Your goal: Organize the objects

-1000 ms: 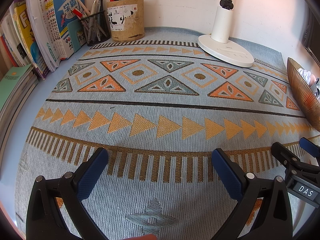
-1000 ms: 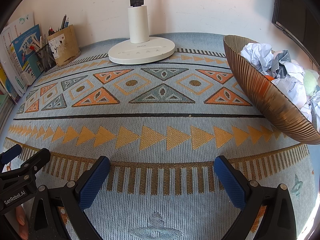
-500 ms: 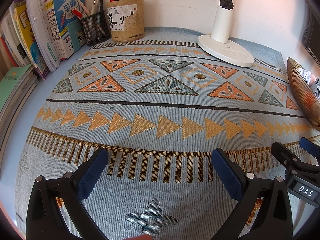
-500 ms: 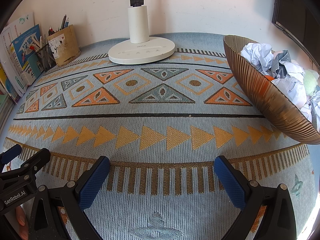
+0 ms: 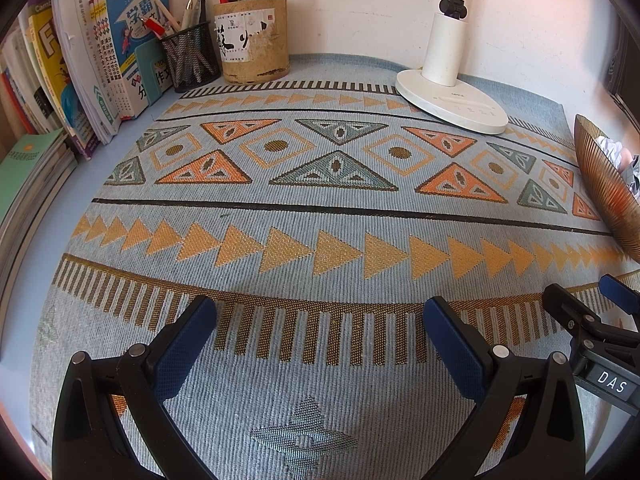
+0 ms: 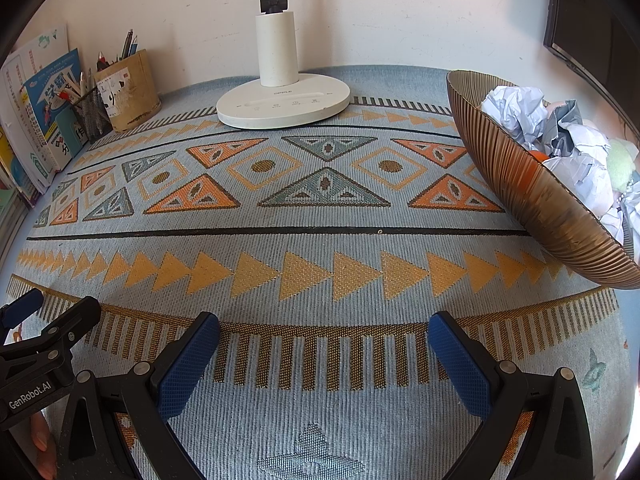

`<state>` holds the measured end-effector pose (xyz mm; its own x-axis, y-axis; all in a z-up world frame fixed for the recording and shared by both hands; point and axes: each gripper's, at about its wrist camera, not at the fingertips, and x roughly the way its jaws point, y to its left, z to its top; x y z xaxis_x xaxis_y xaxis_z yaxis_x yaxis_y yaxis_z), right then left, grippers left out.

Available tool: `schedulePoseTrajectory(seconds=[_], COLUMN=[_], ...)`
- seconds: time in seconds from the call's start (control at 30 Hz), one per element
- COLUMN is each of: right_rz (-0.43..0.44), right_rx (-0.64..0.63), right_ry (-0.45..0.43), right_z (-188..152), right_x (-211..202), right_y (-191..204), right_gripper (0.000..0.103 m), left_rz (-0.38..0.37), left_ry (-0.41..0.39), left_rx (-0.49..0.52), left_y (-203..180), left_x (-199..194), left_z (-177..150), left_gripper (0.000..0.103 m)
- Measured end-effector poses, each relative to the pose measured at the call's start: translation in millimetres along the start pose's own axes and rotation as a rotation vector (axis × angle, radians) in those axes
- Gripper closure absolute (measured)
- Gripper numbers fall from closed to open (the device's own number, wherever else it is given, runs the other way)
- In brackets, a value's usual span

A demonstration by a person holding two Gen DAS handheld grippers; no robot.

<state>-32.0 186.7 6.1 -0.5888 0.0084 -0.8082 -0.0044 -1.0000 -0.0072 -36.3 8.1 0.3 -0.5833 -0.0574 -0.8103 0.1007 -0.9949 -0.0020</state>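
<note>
My left gripper (image 5: pixel 320 320) is open and empty, low over the patterned mat (image 5: pixel 320 216). My right gripper (image 6: pixel 324 332) is open and empty beside it, over the same mat (image 6: pixel 312 232). A ribbed bronze bowl (image 6: pixel 532 200) at the right holds crumpled paper (image 6: pixel 516 110); its edge shows in the left wrist view (image 5: pixel 604 188). A cardboard pen holder (image 5: pixel 252 42) and a black mesh pen cup (image 5: pixel 190 56) with pens stand at the back left. Each gripper shows at the edge of the other's view.
A white lamp base (image 5: pixel 452 100) stands at the back, also in the right wrist view (image 6: pixel 284 104). Upright books (image 5: pixel 100 52) and a flat stack (image 5: pixel 28 168) line the left side. A wall runs behind; a dark monitor edge (image 6: pixel 592 20) is at the far right.
</note>
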Motion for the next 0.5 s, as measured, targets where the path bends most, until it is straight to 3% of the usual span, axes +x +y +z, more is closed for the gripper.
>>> schedulePoseTrajectory(seconds=[0.5], right_rz=[0.0], right_rx=[0.001], right_ry=[0.0], right_z=[-2.0], right_x=[1.3], right_y=[0.5], right_gripper=[0.0], left_rz=[0.002], left_ry=[-0.001], left_rx=[0.001], left_y=[-0.1], left_x=[0.5], left_z=[-0.6], left_gripper=[0.0])
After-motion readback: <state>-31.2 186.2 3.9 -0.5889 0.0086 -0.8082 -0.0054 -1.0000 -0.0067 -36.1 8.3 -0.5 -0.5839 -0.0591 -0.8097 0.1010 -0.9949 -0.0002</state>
